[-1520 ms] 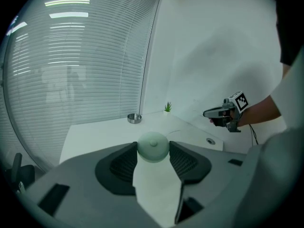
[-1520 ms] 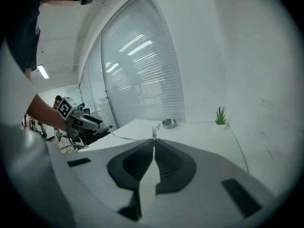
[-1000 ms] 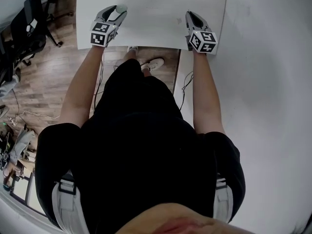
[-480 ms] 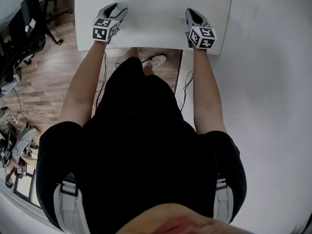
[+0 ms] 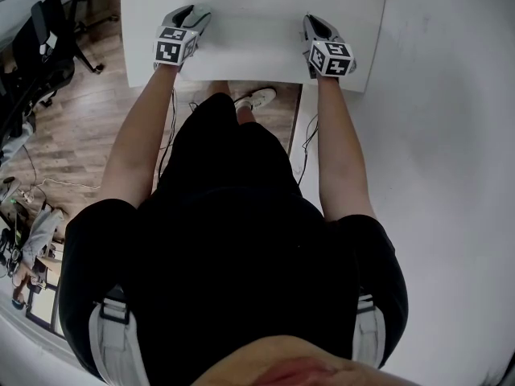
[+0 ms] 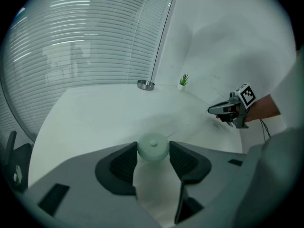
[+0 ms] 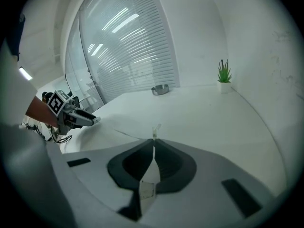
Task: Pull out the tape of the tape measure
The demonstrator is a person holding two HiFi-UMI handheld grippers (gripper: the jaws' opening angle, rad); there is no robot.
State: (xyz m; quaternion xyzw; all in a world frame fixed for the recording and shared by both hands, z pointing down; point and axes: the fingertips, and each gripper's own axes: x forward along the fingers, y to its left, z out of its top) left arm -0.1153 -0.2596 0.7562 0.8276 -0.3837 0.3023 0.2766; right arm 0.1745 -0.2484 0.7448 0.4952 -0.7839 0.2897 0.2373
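spreading across the top of the head view is a plain white table, bare but for a small green plant and a round metal dish at its far side, below a wall of pale slatted blinds. wood floor lies beside the table, with a black chair, loose cables and a pale shoe under the near edge.

the left gripper is clenched on the tape measure, a pale round case wedged between its dark pads just above the tabletop. the right gripper, well apart from it along the same edge, has its jaws pressed together on the tape end, a thin tab poking out past the tips. the tape runs between the two as a fine line low over the table.

that line is faint in both gripper views and does not show at all from the head view. only the domed top of the case is visible; the rest sits behind the jaws, and no markings can be read. the table's far edge is cut off at the top of the head view, and the person's torso hides much of the floor.
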